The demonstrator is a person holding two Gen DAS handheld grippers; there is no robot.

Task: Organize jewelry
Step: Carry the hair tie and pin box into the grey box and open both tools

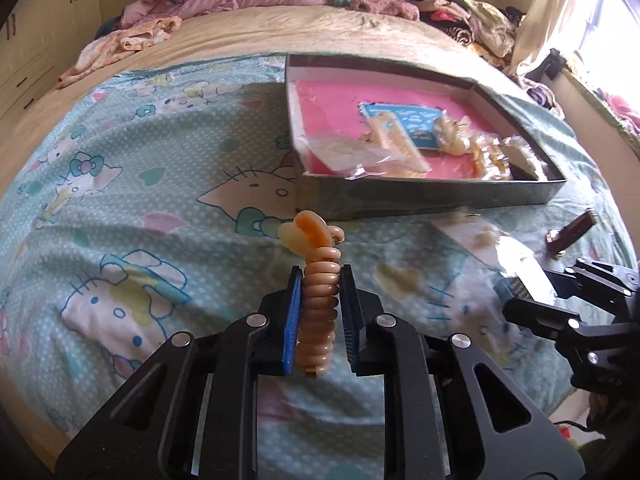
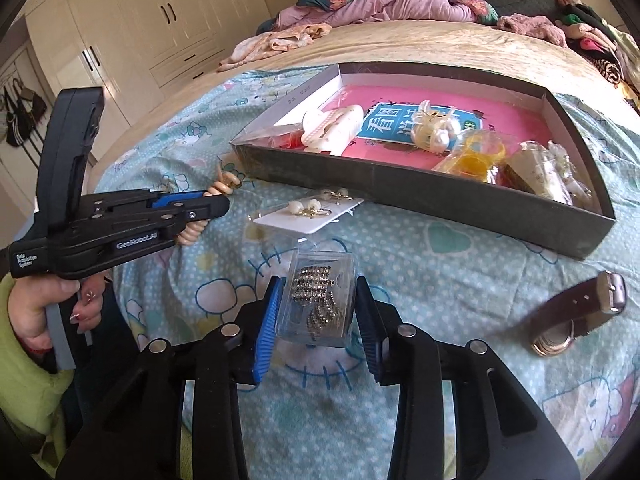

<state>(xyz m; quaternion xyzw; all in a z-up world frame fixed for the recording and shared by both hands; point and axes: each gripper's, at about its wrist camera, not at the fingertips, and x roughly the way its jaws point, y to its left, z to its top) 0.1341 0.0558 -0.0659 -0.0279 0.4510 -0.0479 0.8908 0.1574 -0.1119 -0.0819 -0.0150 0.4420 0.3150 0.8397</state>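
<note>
- Views differ: only the right wrist camera shows the person's hand (image 2: 44, 304) on the left gripper's (image 1: 320, 280) handle, a white earring card (image 2: 310, 216) lying on the bedspread (image 2: 460, 280) just before the box (image 2: 420, 196), and a brown-strapped watch (image 2: 576, 308) whole; the left wrist camera catches only part of that watch (image 1: 570, 234)
- Left gripper is clamped tight on a peach spiral hair tie (image 1: 318, 300), its coils stacked upright between the blue pads, a two-tone knob on top, lifted clear of the bedspread
- Right gripper (image 2: 318, 308) is closed on a small clear packet of rhinestone jewelry (image 2: 316, 300), both pads against its edges
- Box lies open on the bed, pink-lined, holding bagged trinkets and a blue card
</note>
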